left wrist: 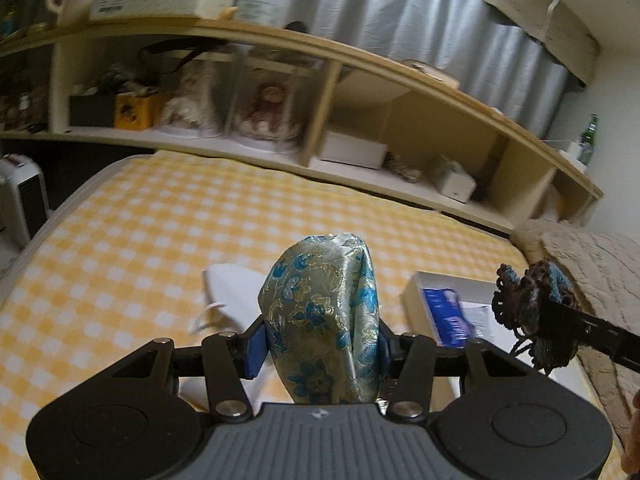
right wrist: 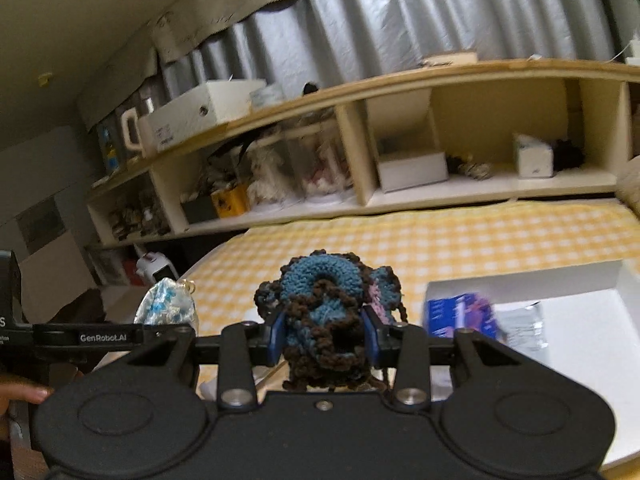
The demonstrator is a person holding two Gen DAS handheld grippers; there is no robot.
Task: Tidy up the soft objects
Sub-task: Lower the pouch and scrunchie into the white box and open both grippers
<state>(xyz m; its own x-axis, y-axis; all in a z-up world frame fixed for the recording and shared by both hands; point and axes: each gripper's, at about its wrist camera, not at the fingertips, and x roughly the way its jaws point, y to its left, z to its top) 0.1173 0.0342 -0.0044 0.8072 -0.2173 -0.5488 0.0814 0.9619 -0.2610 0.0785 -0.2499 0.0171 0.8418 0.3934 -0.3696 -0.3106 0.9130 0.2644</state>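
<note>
Between the blue pads of my left gripper (left wrist: 322,346) sits a shiny silk pouch (left wrist: 324,320) with blue flowers, squeezed tight and held up above the yellow checked bed (left wrist: 132,232). My right gripper (right wrist: 324,338) is closed on a blue and brown knitted pouch (right wrist: 326,308), also up in the air, just to the right of the silk one. Below them on the bed lie a white box (right wrist: 580,332) with a blue packet (right wrist: 460,316) inside and a white cloth (left wrist: 232,292), and a long wooden shelf (left wrist: 360,92) full of stuff stands behind.
</note>
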